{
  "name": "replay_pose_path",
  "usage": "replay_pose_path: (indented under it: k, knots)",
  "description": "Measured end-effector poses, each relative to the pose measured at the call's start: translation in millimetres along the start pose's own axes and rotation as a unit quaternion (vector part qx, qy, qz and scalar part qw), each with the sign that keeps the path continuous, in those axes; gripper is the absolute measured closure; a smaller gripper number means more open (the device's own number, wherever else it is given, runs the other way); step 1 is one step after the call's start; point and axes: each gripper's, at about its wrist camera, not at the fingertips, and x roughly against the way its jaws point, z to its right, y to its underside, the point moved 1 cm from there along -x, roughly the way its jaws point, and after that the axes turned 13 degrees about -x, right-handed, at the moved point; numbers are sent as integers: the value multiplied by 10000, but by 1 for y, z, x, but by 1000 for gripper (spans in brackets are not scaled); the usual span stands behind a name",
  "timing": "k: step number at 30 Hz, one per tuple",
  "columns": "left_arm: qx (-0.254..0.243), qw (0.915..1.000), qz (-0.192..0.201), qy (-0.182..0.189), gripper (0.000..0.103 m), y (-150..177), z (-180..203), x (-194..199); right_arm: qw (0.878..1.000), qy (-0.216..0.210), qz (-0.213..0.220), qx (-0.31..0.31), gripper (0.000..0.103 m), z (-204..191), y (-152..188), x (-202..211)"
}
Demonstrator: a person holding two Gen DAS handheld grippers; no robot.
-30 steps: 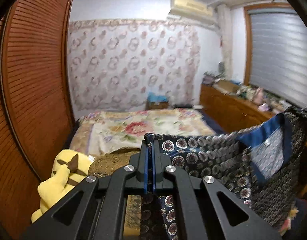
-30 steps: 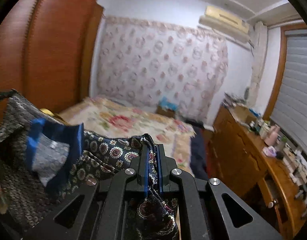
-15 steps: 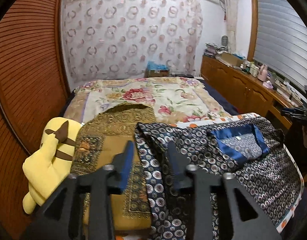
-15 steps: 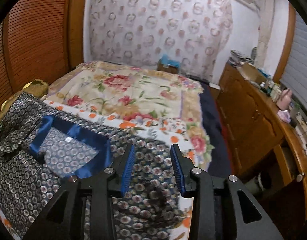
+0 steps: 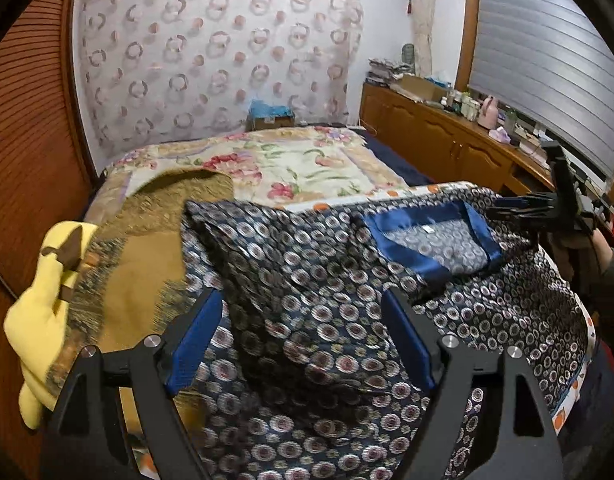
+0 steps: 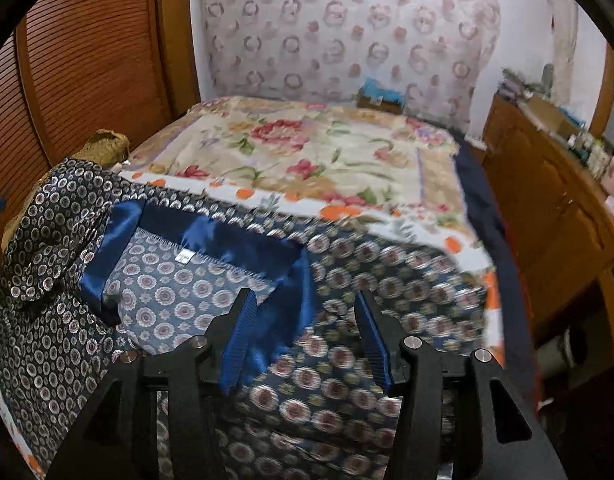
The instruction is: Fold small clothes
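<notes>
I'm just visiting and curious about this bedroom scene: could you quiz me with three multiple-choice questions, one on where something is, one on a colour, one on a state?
1. Where is the yellow plush toy?
A. left of the dark patterned garment
B. on the wooden sideboard
C. on the floor

2. What colour is the garment's shiny satin collar?
A. red
B. blue
C. green

3. How is the left hand-held gripper?
A. shut on the garment
B. open
C. shut on the toy

Answers: 1 A, it lies at the bed's left edge; 2 B, blue trim frames the neck opening; 3 B, its jaws have just been opening, spread above loose cloth.
</notes>
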Motion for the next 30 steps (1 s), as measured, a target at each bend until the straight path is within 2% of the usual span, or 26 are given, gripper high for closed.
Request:
replay_pose_path:
  k: [8, 9, 10, 11, 12, 13, 17, 20, 24, 30]
  knots:
    - [34, 9998, -90, 200, 21, 14, 20, -13, 9987, 222, -353, -304, 50, 4, -12, -30]
    - [61, 9997, -103, 189, 21, 17, 21, -13, 9985, 241, -376, -324, 54, 5, -13, -33]
    - [95, 9997, -113, 185, 21, 20, 21, -13, 9984, 243, -395, -328, 69, 6, -13, -35]
    - [140, 9997, -111, 186, 21, 25, 21, -11, 9983, 244, -420, -315, 77, 8, -12, -35]
    - [170, 9996, -106, 173, 21, 28, 20, -10, 9985, 240, -411, -278, 90, 8, -11, -34]
    - [217, 9996, -102, 147, 21, 32, 19, -7, 9988, 192, -385, -225, 99, 7, -10, -32]
    - [169, 9996, -109, -217, 21, 46, 18, 5, 9999, -111, -112, 65, 100, -1, 2, -8]
    - [234, 9992, -60, -324, 21, 54, 15, 15, 9990, -336, 263, 137, 100, -5, 20, 30]
    - [248, 9989, 5, -410, 21, 59, 14, 24, 9962, -513, 664, 244, 100, -8, 46, 81]
    - [455, 9984, 69, -339, 21, 60, 11, 27, 9942, -728, 750, 254, 100, -6, 97, 123]
